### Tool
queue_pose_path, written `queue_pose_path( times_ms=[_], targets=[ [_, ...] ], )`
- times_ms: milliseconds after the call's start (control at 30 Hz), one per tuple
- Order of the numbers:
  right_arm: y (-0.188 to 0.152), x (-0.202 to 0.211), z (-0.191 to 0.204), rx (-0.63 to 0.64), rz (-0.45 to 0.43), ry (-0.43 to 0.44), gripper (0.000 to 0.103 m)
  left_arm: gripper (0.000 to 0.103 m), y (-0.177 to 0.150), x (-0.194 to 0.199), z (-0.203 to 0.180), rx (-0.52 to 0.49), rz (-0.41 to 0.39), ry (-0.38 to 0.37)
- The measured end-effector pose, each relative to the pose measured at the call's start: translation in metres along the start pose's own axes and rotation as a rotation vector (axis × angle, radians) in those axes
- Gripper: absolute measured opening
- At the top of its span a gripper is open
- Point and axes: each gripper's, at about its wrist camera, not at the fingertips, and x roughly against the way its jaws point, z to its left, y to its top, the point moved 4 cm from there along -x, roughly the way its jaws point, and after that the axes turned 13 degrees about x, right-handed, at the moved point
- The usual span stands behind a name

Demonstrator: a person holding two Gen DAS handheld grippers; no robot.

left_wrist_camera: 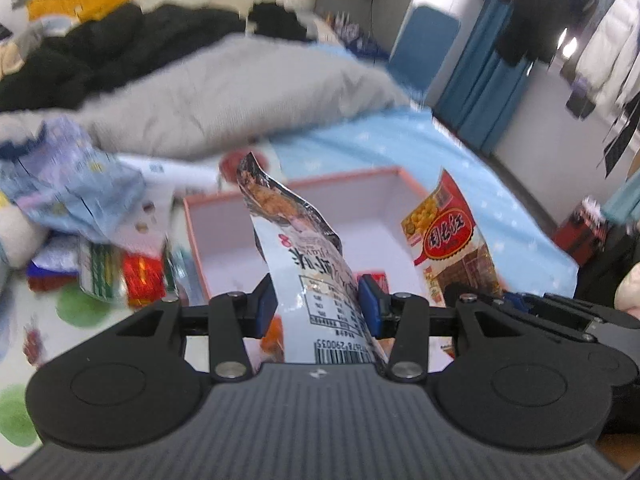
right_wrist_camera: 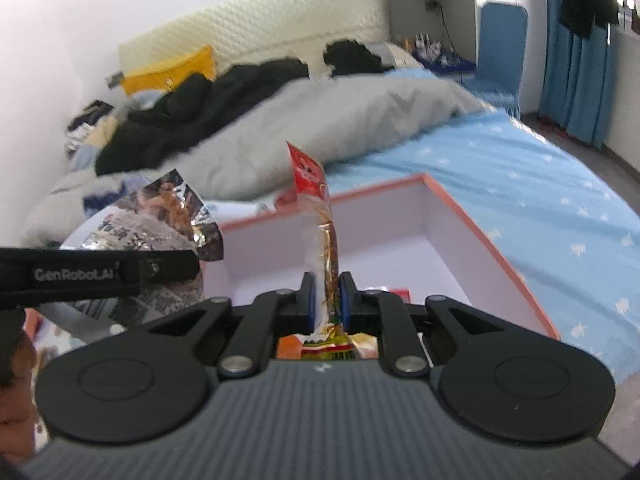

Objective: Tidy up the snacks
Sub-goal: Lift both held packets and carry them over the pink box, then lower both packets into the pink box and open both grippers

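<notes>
Left wrist view: left gripper, jaws clenched on white snack packet at frame centre, above pink-rimmed box; barcode digits "290035" legible at packet's lower end, nutrition table above it. At right, red snack packet with gold Chinese characters in a red oval.

Right wrist view: right gripper, jaws clamped on that red packet, upright at centre over the box on the blue starred bed sheet. "GenRobot.AI" printed on black bar at middle left.
</notes>
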Motion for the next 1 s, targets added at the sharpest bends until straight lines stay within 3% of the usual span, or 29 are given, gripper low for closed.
queue_pose_path(
  times_ms=[267,500,633,700,800,1000],
  targets=[
    [-0.032,-0.039,-0.020,-0.040,0.091,0.014,0.016,0.050,-0.015,-0.061,0.009,0.024,0.129,0.048],
    [-0.037,-0.052,-0.016,-0.018,0.105,0.035,0.017,0.050,-0.018,-0.078,0.012,0.026,0.153,0.070],
    [-0.036,-0.056,-0.017,-0.031,0.107,0.044,0.021,0.054,-0.017,-0.075,0.012,0.017,0.146,0.083],
    [-0.034,-0.056,-0.016,-0.026,0.105,0.049,0.024,0.069,-0.015,-0.069,0.012,0.018,0.139,0.090],
    [-0.028,-0.051,-0.015,-0.014,0.091,0.044,0.042,0.070,-0.008,-0.059,0.013,0.014,0.104,0.092],
    [-0.011,-0.027,-0.010,-0.010,0.028,0.035,0.041,0.070,0.008,-0.021,0.006,-0.025,0.019,0.069]
  ],
)
